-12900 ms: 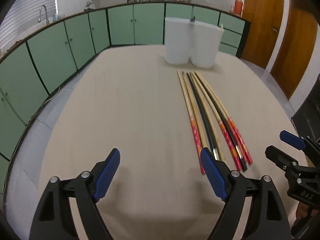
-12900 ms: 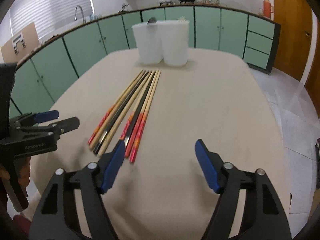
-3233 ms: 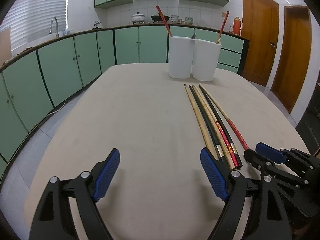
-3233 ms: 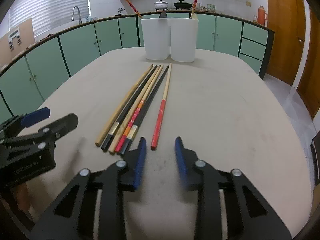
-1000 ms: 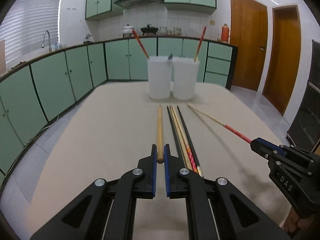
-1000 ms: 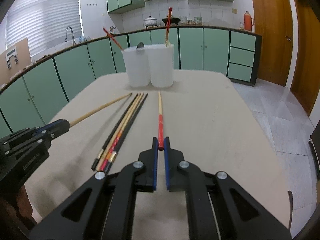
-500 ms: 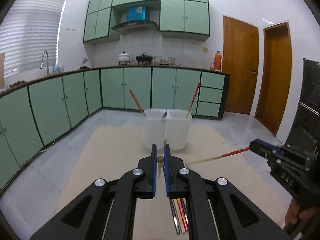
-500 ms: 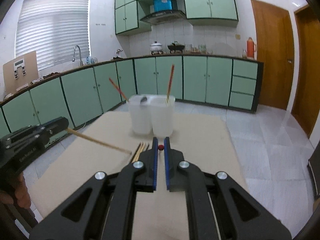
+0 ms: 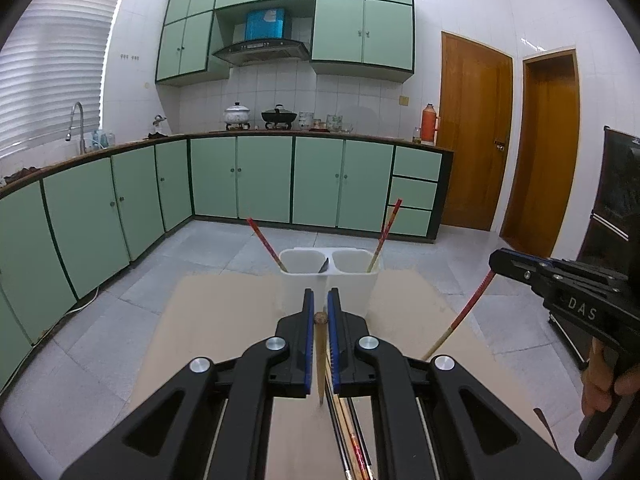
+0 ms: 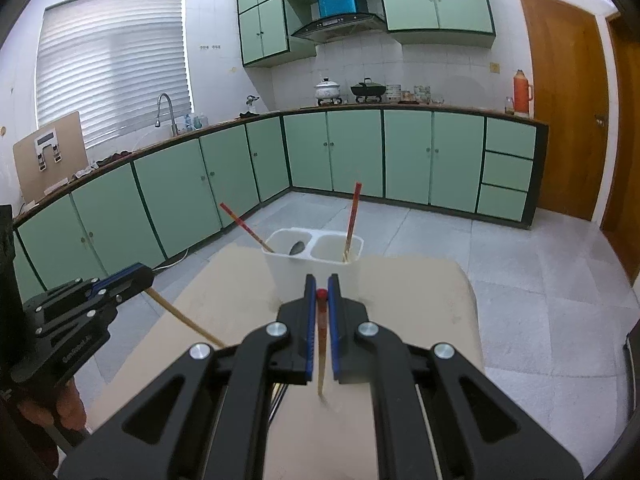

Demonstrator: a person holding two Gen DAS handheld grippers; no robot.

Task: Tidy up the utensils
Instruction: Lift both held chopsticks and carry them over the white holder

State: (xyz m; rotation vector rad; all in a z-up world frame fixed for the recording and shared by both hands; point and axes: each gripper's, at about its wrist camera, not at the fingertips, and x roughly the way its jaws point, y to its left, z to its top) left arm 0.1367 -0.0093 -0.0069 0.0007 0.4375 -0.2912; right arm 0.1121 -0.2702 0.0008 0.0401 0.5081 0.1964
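The left gripper [image 9: 321, 316] is clamped on a plain wooden chopstick [image 9: 320, 360], its butt end showing between the blue pads [image 9: 307, 344] and its shaft hanging down toward the table [image 9: 224, 320]. The same gripper shows at the left of the right wrist view, with that chopstick slanting down and to the right from its tip. Under the left gripper, the other chopsticks [image 9: 352, 440] lie side by side on the table, black, wooden and red-patterned, running away from the camera.

The right gripper [image 10: 321, 294] is closed on a red-ended chopstick [image 10: 321, 344]; the red tip sits between the pads [image 10: 308, 340] and the pale end points down over the table. In the left wrist view this gripper reaches in from the right, and its chopstick slopes down to the left, held above the table.

Further off, at the far edge of the table, stand two white holders [image 10: 316, 256], touching each other. The left one [image 9: 300, 264] has a red-ended chopstick [image 9: 264, 242] leaning left and a dark utensil [image 10: 297, 247] inside. The right one [image 9: 356, 264] has a red-ended chopstick [image 9: 386, 236] leaning right.

Beyond are green cabinets [image 9: 264, 180], a counter with pots [image 9: 256, 116] and an orange flask [image 9: 429, 128], and two wooden doors [image 9: 476, 136].
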